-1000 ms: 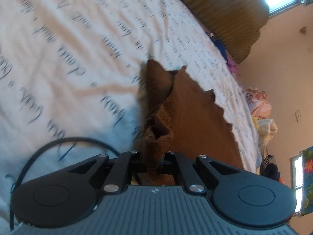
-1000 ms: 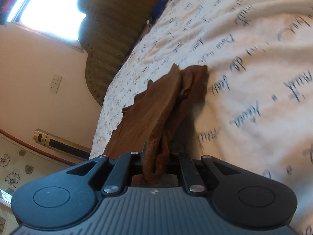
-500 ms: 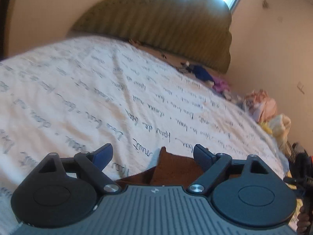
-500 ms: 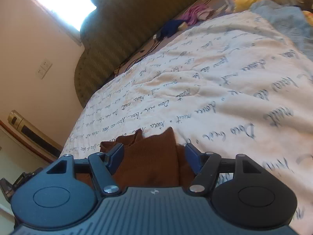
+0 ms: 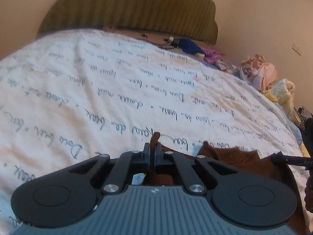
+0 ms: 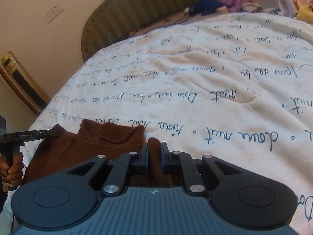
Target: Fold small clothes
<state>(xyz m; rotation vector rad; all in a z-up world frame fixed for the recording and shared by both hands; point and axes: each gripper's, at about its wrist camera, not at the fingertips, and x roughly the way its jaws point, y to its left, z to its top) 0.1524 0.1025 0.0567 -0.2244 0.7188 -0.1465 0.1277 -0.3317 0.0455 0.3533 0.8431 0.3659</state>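
Brown garment (image 5: 234,160) pinched in both grippers

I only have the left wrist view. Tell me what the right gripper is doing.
Observer: The right gripper is shut on a fold of the brown garment.
Operator: Report what lies beside the bed on that side.
Observer: A gold-coloured unit stands against the wall, below a wall socket.
Operator: Say how the garment lies past the right gripper.
Observer: It spreads to the gripper's left on the white blanket, its far edge bunched up.
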